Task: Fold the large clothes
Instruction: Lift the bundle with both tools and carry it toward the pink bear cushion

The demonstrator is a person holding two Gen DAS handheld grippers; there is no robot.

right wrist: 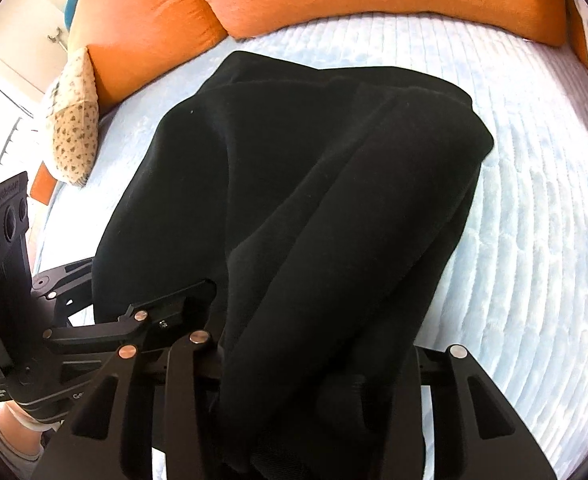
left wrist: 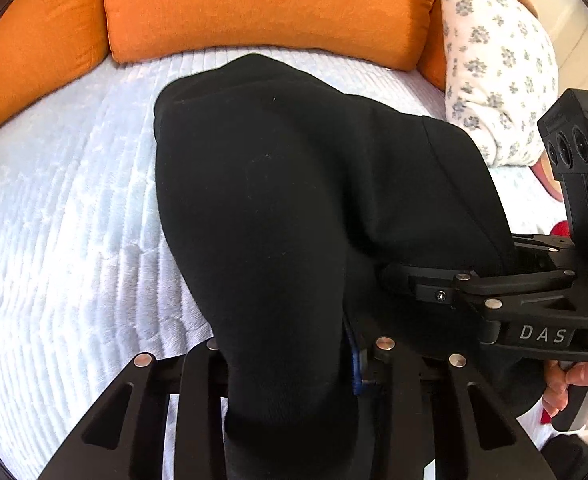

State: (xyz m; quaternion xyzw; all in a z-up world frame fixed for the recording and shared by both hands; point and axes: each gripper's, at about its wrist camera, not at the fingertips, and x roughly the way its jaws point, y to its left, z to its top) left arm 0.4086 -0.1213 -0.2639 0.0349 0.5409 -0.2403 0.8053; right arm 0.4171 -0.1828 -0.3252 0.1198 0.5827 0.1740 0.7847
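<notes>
A large black garment (left wrist: 278, 184) lies on a pale blue quilted cover (left wrist: 62, 216), and its near end is lifted off the surface. In the left wrist view my left gripper (left wrist: 290, 360) is shut on the bunched black cloth, which fills the gap between the fingers and hides their tips. Just to its right, my right gripper (left wrist: 434, 264) bites the same near edge. In the right wrist view the garment (right wrist: 294, 168) hangs in long folds from my right gripper (right wrist: 306, 364), shut on a thick wad of it. My left gripper (right wrist: 142, 280) grips the cloth at the left.
Orange cushions (left wrist: 270, 4) line the back of the cover. A white floral pillow (left wrist: 498, 60) sits at the right and a small patterned pillow (right wrist: 74, 136) at the left. A person's hand (left wrist: 570, 388) holds the right gripper's handle.
</notes>
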